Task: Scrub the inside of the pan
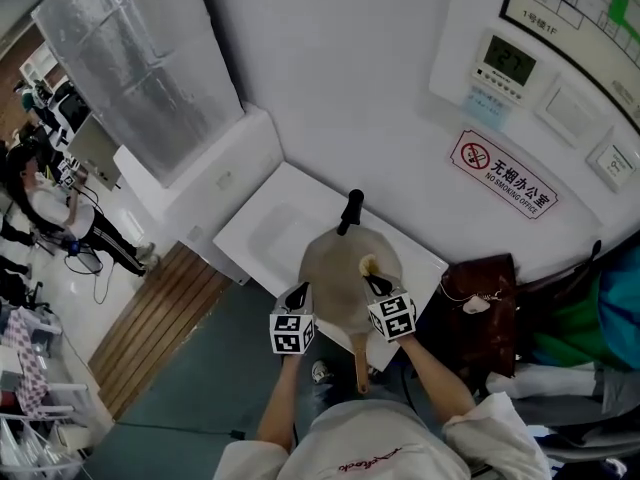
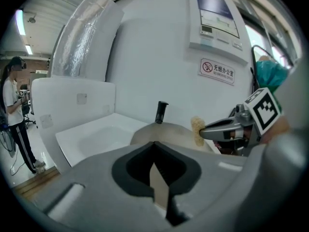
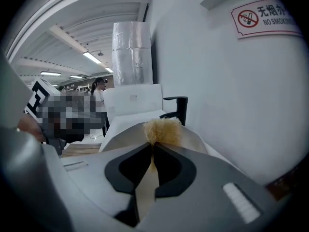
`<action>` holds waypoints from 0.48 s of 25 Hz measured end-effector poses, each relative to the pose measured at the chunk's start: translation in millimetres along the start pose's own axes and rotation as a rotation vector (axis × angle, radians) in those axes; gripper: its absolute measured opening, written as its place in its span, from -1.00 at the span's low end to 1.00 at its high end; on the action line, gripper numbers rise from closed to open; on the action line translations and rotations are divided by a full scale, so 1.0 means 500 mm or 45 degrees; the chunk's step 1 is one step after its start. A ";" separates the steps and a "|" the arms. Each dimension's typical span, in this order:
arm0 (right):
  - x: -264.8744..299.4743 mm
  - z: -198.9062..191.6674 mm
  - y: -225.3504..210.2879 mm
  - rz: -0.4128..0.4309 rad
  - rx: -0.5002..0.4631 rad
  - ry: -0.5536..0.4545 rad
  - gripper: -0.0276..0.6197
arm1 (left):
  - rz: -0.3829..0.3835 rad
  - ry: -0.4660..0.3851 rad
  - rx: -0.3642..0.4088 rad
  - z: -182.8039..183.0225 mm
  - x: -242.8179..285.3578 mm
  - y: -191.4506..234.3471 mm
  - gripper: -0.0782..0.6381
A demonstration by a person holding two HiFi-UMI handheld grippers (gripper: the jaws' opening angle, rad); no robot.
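Note:
A round grey-beige pan (image 1: 335,278) sits on the white sink counter (image 1: 255,213), its wooden handle (image 1: 360,363) pointing toward me. My left gripper (image 1: 298,296) is at the pan's left rim, and its jaws look shut on that thin rim (image 2: 155,178). My right gripper (image 1: 372,280) is shut on a yellow scrub pad (image 1: 367,265) and holds it over the pan's inside, right of centre. In the right gripper view the pad (image 3: 163,129) sticks out past the shut jaws. In the left gripper view the pad (image 2: 197,131) is at the tip of the right gripper (image 2: 207,129).
A black faucet (image 1: 350,211) stands just behind the pan, against the white wall. The sink basin (image 1: 275,233) lies to the pan's left. A brown bag (image 1: 480,298) sits to the right of the counter. A person (image 2: 12,115) stands far off at the left.

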State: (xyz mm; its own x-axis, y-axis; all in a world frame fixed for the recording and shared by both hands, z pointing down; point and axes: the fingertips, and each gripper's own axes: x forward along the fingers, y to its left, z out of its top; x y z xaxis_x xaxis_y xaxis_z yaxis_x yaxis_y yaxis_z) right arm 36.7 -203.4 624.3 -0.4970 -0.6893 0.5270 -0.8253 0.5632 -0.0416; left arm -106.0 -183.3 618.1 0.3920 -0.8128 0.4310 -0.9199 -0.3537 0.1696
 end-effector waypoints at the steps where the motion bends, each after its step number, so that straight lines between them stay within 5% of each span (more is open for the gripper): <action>1: -0.009 0.005 -0.004 -0.006 0.008 -0.012 -0.83 | -0.001 -0.007 0.000 0.006 -0.003 -0.005 -0.78; 12: -0.125 0.071 -0.037 -0.062 0.005 -0.195 -0.83 | -0.015 -0.111 0.035 0.087 -0.047 -0.051 -0.78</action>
State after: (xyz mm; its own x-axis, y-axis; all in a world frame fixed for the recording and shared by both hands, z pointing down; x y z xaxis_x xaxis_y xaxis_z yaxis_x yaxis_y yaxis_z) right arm 73.3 -187.1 562.1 -0.4910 -0.7774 0.3931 -0.8503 0.5258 -0.0224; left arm -91.2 -175.1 565.2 0.4033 -0.8453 0.3504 -0.9150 -0.3748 0.1492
